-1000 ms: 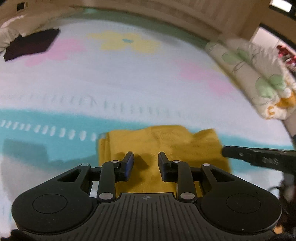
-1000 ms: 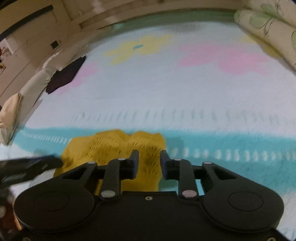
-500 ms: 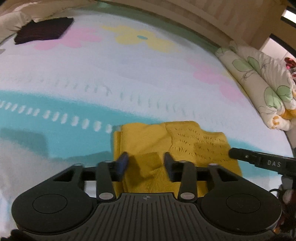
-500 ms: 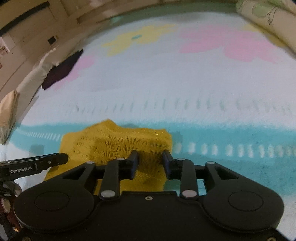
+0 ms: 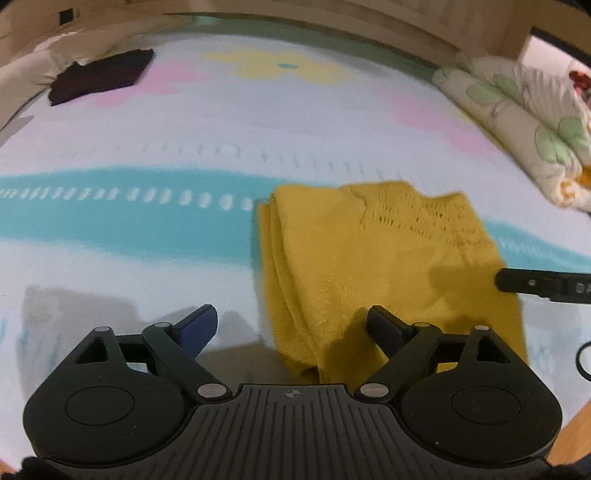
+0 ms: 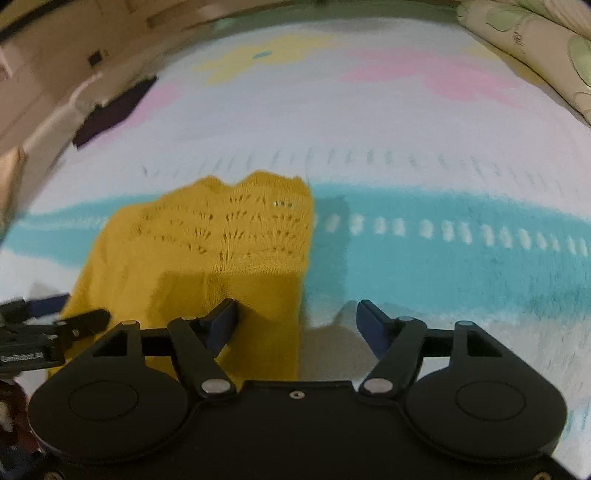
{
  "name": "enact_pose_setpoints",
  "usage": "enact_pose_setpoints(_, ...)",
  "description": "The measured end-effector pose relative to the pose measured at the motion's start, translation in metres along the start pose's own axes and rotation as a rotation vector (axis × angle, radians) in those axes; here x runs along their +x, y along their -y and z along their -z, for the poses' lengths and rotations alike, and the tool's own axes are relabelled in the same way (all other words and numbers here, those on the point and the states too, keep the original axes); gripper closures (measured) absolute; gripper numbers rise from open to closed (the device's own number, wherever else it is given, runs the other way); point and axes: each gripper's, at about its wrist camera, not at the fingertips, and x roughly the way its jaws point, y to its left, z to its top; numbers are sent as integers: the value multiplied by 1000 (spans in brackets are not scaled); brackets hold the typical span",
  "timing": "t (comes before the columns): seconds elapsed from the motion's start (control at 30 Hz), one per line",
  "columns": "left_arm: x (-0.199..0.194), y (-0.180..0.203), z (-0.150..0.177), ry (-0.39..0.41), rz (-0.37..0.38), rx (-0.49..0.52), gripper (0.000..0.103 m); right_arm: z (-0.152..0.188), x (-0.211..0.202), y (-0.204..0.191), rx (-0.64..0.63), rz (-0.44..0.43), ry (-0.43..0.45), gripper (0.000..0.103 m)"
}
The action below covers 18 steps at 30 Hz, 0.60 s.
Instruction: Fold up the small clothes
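A folded mustard-yellow knitted garment (image 5: 373, 258) lies flat on the flowered bed cover (image 5: 258, 122). My left gripper (image 5: 291, 325) hovers over its near left corner, jaws opening wide, nothing pressed between the pads. The garment (image 6: 207, 251) shows again in the right wrist view, lace pattern toward the far edge. My right gripper (image 6: 295, 319) straddles its near right edge, jaws opening, pads clear of the cloth. One finger of the right gripper (image 5: 543, 284) enters from the right in the left wrist view.
A dark folded cloth (image 5: 99, 75) lies at the far left of the bed. A rolled floral quilt (image 5: 517, 110) lines the right side. A wooden bed frame (image 5: 332, 18) runs along the far edge. A teal stripe (image 6: 461, 251) crosses the cover.
Both grippers have gone from nearly shut over the garment to wide open, and the cloth now lies flat and released. Both views have shifted slightly lower and closer to the bed.
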Motion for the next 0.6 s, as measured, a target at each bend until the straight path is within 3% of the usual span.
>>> enact_pose_setpoints(0.1, -19, 3, 2, 48, -9, 6, 14, 4, -25, -4, -1, 6, 74, 24)
enact_pose_setpoints(0.23, -38, 11, 16, 80, -16, 9, 10, 25, -56, -10, 25, -14, 159, 4)
enact_pose_setpoints(0.6, -67, 27, 60, 108, -15, 12, 10, 75, -95, -36, 0, 23, 233, 0)
